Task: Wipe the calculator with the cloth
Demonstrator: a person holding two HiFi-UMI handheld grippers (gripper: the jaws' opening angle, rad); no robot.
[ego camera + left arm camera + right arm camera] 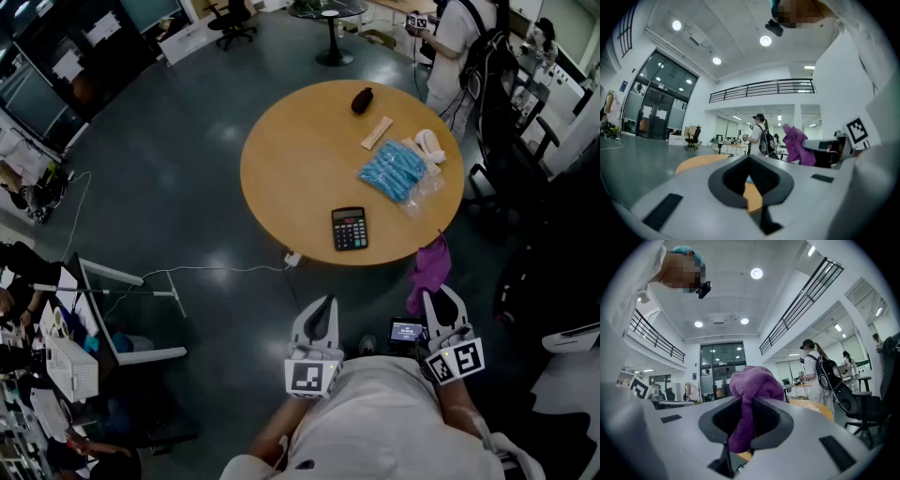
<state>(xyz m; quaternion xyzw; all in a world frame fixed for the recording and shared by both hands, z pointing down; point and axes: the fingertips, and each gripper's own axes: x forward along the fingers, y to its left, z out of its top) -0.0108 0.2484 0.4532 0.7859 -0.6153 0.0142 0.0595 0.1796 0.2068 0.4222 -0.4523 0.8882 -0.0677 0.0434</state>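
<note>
A black calculator [350, 229] lies flat near the front edge of the round wooden table [291, 159]. My right gripper [437, 294] is shut on a purple cloth [430, 265], which hangs bunched from its tips just short of the table's edge; the same cloth [749, 394] fills the jaws in the right gripper view. My left gripper [322, 303] is shut with nothing in it, held level below the table's front edge, and the cloth [797, 143] shows off to its right. Both grippers are apart from the calculator.
On the table lie a blue mesh item in a clear bag [398, 172], a white object [429, 143], a flat wooden stick [377, 132] and a dark object [362, 100]. A person with a backpack [464, 47] stands behind the table. Desks [112, 309] at left, chairs [506, 178] at right.
</note>
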